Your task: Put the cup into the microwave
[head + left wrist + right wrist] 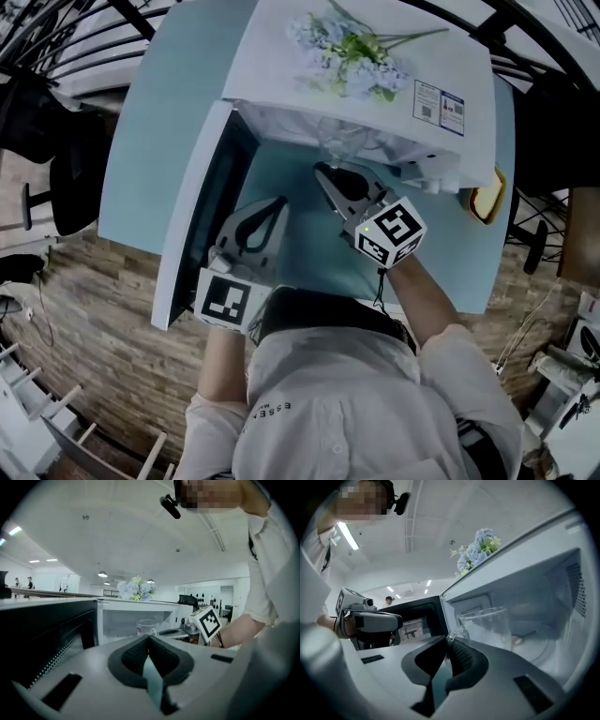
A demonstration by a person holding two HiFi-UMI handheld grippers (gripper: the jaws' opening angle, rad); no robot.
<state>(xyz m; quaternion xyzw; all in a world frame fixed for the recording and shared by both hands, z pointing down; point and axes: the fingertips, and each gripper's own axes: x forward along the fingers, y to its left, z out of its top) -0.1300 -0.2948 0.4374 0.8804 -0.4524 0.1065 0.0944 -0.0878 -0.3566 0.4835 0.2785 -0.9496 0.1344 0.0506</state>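
A clear glass cup (pixel 487 625) with a handle is upright in the mouth of the white microwave (pixel 356 89), at the front of the cavity. My right gripper (pixel 449 639) is shut on the cup's handle, which shows pinched at the jaw tips. In the head view the right gripper (pixel 321 169) points into the opening and the cup (pixel 342 141) is just beyond it. The left gripper view shows the cup (pixel 146 626) inside the cavity. My left gripper (pixel 279 202) hangs shut and empty beside the open door (pixel 192 216), short of the opening.
The microwave stands on a light blue table (pixel 159 131) with its door swung out to the left. Pale blue flowers (pixel 347 52) lie on its top. A yellow thing (pixel 487 199) sits at the table's right edge. Dark chairs (pixel 66 178) stand on the left.
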